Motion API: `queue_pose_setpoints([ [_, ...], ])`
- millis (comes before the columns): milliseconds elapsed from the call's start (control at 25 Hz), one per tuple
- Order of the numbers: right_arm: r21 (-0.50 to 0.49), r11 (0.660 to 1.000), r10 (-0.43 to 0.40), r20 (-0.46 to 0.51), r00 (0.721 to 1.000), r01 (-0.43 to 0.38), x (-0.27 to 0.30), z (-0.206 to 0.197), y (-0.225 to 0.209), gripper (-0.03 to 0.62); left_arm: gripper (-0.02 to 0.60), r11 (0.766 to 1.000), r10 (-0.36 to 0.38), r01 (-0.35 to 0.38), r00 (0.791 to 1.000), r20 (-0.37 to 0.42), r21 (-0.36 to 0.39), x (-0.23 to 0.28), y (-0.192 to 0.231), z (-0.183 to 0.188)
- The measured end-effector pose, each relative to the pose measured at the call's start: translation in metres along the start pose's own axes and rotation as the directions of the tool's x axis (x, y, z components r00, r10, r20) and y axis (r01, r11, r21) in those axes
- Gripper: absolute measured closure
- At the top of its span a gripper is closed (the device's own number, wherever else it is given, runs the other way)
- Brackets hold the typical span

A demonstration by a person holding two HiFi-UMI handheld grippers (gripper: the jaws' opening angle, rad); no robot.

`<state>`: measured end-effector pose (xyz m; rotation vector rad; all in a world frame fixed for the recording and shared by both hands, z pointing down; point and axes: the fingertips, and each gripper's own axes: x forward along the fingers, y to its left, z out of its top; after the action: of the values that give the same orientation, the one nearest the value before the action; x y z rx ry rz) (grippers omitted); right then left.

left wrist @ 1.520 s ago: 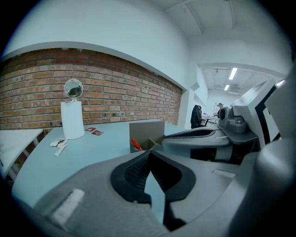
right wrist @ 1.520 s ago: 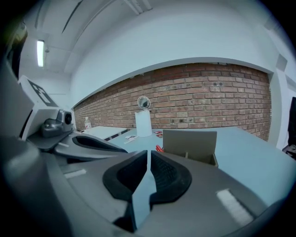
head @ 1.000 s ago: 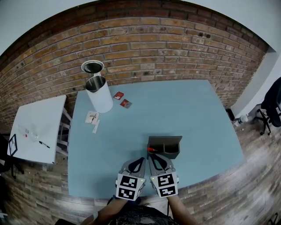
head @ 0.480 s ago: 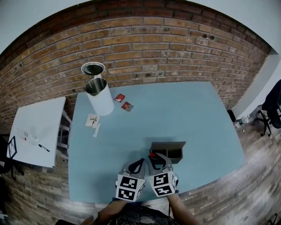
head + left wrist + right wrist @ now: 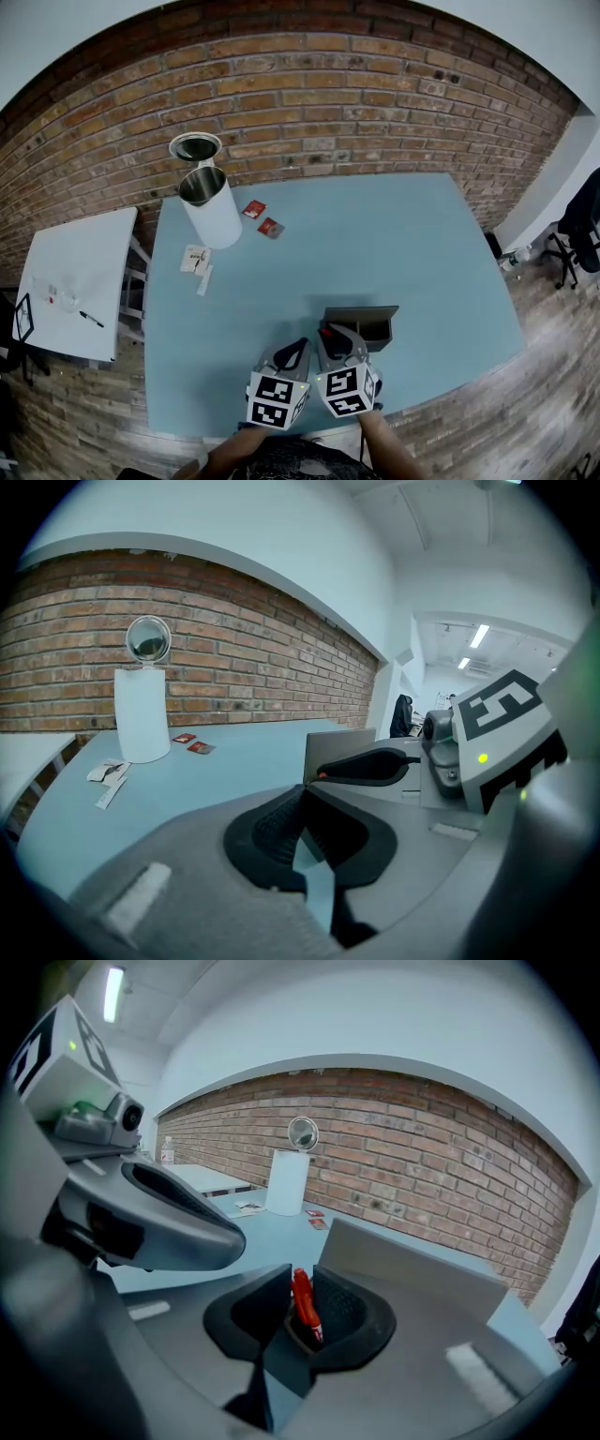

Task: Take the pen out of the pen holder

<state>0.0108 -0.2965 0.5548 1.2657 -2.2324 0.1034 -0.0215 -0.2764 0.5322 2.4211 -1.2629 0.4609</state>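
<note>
Red against grey, the pen [image 5: 305,1312] lies lengthwise between the jaws of the right gripper [image 5: 302,1279]. The jaws are closing on it, and both pads look to be against its sides. Only the right gripper view shows this. In the head view just a red tip appears, at the near left corner of the grey pen holder [image 5: 361,314], and whether any of the pen sits inside the holder cannot be told.

The left gripper [image 5: 300,794] has its jaws pressed together at the tips with nothing between them. It sits just beside the right one over the near edge of the blue table [image 5: 403,234].

Only the head view takes in the white side table [image 5: 66,262] with a black marker [image 5: 91,320] on it, and the person's forearms, which are cut off at the bottom edge.

Far across the table stand a white cylindrical container [image 5: 212,206] with a round shiny disc [image 5: 196,146] above it, two red packets [image 5: 262,217] and some paper slips [image 5: 195,259]. Their print is too small to read. The cubes on the grippers carry only black-and-white square patterns, no words.
</note>
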Motion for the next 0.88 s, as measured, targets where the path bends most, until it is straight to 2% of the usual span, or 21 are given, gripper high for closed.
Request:
queue_pose_setpoints([
  [360,0.0,0.998,-0.057,0.04,0.998,0.057,-0.014,0.004,-0.014,0.545,0.58,1.0,-0.014,0.014,1.0,0.001,0.007,0.001,-0.006,0.0],
  [880,0.01,0.991,-0.134,0.188,0.973,0.134,-0.051,0.04,-0.03,0.546,0.58,1.0,-0.025,0.025,0.999,0.025,0.015,-0.008,-0.025,0.004],
])
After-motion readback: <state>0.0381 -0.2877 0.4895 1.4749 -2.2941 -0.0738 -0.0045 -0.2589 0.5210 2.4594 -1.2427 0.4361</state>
